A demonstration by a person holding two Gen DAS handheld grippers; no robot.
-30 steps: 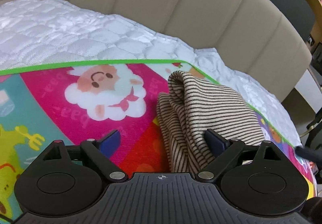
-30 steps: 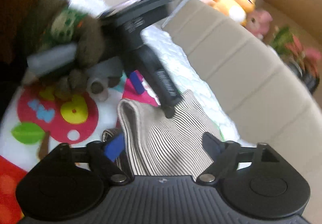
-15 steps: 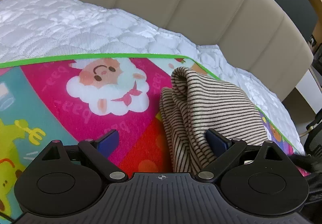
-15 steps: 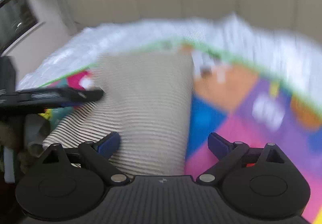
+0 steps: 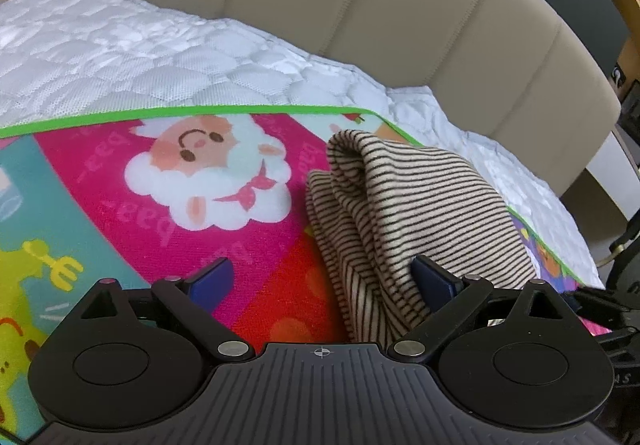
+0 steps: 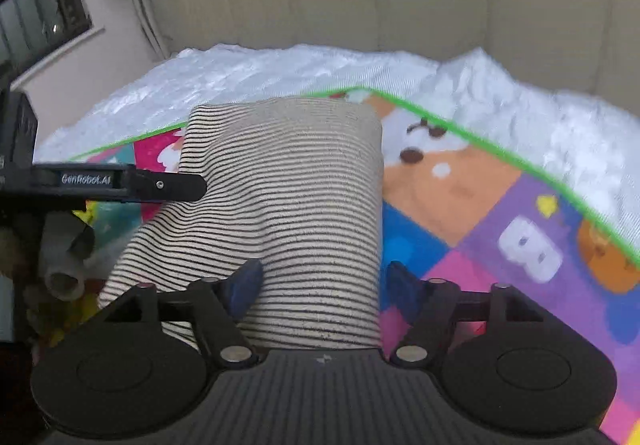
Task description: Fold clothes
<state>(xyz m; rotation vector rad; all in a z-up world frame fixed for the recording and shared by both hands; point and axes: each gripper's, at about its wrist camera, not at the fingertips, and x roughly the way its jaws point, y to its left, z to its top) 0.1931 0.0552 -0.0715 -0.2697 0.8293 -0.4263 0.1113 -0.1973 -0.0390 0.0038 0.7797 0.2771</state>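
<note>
Hiding mat point(image 6: 480, 205), striped garment point(image 6: 296, 205), blurred edges

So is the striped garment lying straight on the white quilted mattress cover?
No, the striped garment lies on the colourful play mat, which is spread over the white quilted cover.

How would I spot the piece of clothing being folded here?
Find the bed with the beige padded headboard and white quilted cover. On it lies a bright cartoon play mat; near its green-edged corner sits the striped garment, the only cream, black-lined cloth there.
</note>
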